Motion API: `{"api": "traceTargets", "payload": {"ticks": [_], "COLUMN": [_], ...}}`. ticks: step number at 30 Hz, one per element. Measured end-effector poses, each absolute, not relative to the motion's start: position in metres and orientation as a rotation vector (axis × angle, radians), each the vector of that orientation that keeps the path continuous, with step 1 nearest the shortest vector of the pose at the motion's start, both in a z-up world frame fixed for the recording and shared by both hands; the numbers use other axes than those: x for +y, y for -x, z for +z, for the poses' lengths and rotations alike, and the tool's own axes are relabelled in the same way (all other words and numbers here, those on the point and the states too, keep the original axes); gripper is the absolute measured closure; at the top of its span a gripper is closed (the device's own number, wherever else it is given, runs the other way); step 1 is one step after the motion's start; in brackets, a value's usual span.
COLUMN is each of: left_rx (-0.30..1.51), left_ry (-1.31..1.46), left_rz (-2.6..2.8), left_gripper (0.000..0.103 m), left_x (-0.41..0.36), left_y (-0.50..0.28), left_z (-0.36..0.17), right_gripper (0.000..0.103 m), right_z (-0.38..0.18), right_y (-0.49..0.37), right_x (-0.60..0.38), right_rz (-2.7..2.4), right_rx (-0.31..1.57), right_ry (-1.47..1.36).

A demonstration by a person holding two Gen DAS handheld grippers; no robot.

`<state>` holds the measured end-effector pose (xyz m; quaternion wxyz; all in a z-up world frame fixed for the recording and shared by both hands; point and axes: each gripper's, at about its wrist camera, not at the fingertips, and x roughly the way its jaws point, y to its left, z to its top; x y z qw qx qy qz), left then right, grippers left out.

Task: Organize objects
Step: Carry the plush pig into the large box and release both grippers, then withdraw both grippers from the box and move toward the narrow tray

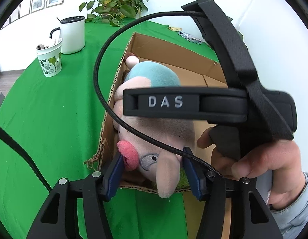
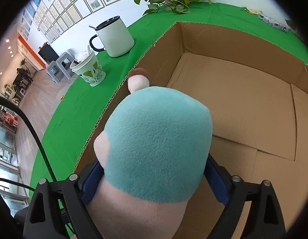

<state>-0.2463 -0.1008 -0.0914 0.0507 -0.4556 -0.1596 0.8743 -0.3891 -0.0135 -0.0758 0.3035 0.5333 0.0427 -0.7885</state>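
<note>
While my right gripper (image 2: pixel 154 181) clasps the plush toy (image 2: pixel 157 145) inside the cardboard box (image 2: pixel 243 103) at nine o'clock, my spread left gripper (image 1: pixel 154 175) straddles its head, and lifting might snag the cable (image 1: pixel 106 45).

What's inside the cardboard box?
A plush pig lies along the left wall of the box, with both grippers at it; the other floor in view is bare cardboard. What lies under the pig is covered.

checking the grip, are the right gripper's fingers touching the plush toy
Touching: in the right wrist view both blue fingers press the plush toy.
</note>
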Motion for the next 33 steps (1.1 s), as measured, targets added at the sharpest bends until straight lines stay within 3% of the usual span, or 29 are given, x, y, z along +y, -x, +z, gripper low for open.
{"api": "traceTargets", "payload": {"ticks": [6, 14, 19, 21, 23, 26, 33], "left_rx": [-0.456, -0.489, -0.497, -0.461, -0.435, -0.39, -0.127], "left_ry": [1.413, 1.393, 1.223, 1.127, 1.02, 0.895, 0.655], "left_rz": [2.672, 2.685, 2.779, 2.839, 2.921, 3.002, 3.133], "left_gripper": [0.046, 0.043, 0.043, 0.038, 0.022, 0.01, 0.007], "left_x": [-0.095, -0.094, -0.098, -0.097, -0.097, -0.083, -0.046], "left_y": [0.247, 0.245, 0.219, 0.198, 0.176, 0.139, 0.06], "left_z": [-0.09, -0.087, -0.052, -0.032, -0.016, 0.009, 0.032], "right_gripper": [0.011, 0.011, 0.011, 0.011, 0.011, 0.011, 0.012], "right_z": [-0.064, 0.019, 0.037, 0.035, 0.03, 0.018, 0.003], "right_y": [0.386, 0.345, 0.293, 0.269, 0.247, 0.217, 0.171], "right_x": [-0.001, 0.082, 0.12, 0.124, 0.126, 0.127, 0.148], "right_rz": [-2.074, -2.197, -2.35, -2.394, -2.453, -2.546, -2.682], "right_rx": [0.017, -0.227, -0.118, -0.07, -0.02, 0.046, 0.106], "right_ry": [-1.419, -1.188, -1.116, -1.091, -1.067, -1.018, -0.949]}}
